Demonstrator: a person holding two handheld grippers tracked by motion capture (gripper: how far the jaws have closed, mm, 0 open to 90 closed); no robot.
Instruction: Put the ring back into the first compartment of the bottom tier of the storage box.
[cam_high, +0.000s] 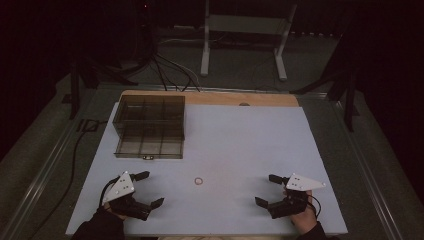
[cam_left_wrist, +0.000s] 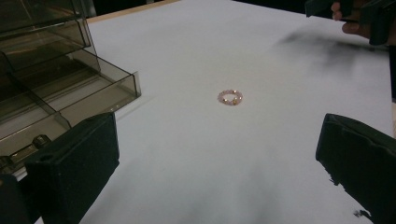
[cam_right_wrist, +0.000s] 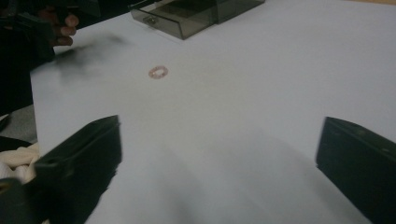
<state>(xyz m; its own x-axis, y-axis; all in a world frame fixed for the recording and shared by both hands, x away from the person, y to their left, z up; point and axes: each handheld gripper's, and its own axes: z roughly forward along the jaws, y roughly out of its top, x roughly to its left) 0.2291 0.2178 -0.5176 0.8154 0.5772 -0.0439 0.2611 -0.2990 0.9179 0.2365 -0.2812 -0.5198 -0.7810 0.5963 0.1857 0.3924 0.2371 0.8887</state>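
A small pink bead ring (cam_high: 198, 180) lies flat on the white table top (cam_high: 240, 140), between the two grippers and apart from both. My left gripper (cam_high: 151, 188) rests near the front left edge, open and holding nothing; in the left gripper view the bead ring (cam_left_wrist: 229, 97) lies ahead of the left gripper (cam_left_wrist: 215, 140). At the front right my right gripper (cam_high: 265, 189) also stands open and holds nothing. In the right gripper view the bead ring (cam_right_wrist: 158, 72) sits far ahead and to the left of the right gripper (cam_right_wrist: 219, 140).
A smoky clear organiser box (cam_high: 150, 125) with divided compartments stands at the back left, its low drawer (cam_left_wrist: 70, 102) pulled out toward the front. The organiser box (cam_right_wrist: 187, 14) also shows beyond the ring. A white stand (cam_high: 245, 30) and cables are on the floor behind.
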